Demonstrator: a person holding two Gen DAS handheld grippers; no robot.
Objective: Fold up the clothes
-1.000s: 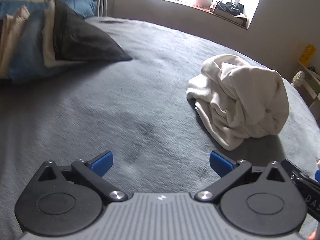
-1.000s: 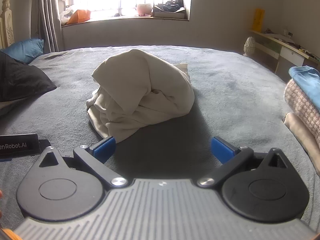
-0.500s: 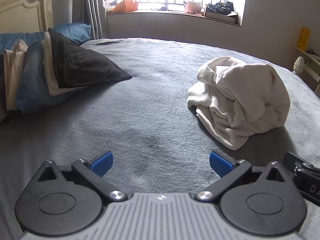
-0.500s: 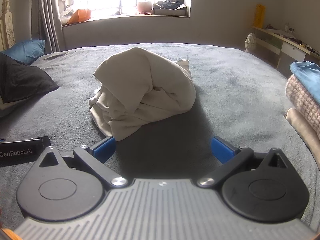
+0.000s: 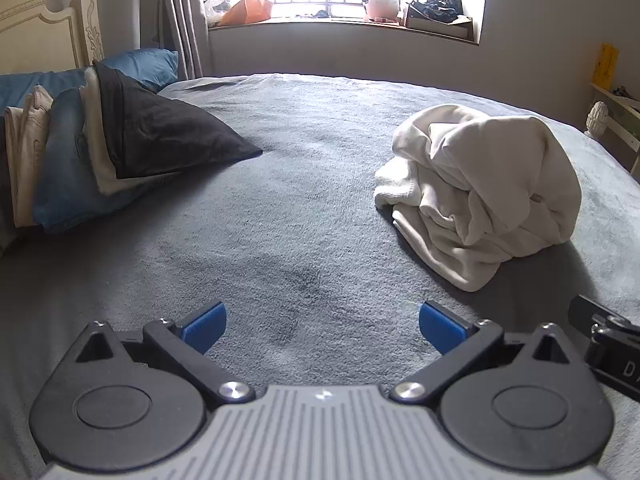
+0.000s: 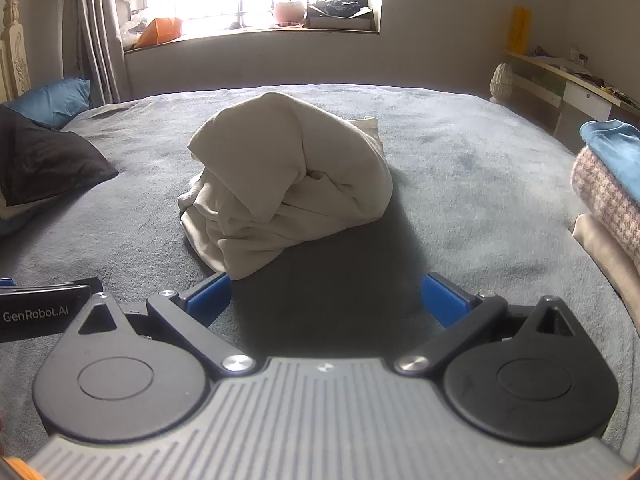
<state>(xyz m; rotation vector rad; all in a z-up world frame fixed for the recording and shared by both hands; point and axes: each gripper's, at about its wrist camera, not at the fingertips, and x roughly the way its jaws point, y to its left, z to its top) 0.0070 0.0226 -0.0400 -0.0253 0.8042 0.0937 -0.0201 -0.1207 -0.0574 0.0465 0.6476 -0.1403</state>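
Both tools hover low over the grey bed (image 5: pixel 280 208), jaws spread wide and empty: left tool (image 5: pixel 322 326), right tool (image 6: pixel 325 298). The crumpled cream garment (image 6: pixel 288 184) lies just ahead of the right tool. Only the right view shows folded clothes (image 6: pixel 608 184) stacked at the right; only the left shows pillows (image 5: pixel 132 140) by the headboard (image 5: pixel 48 28).

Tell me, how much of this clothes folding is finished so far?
Some looks done: folded pieces sit stacked at the bed's right edge, though I can't tell who folded them. Nothing is in hand: the left gripper and right gripper are both open and empty above the grey bedcover. Left to do: the cream garment lies crumpled in a heap, untouched, and needs spreading and folding.
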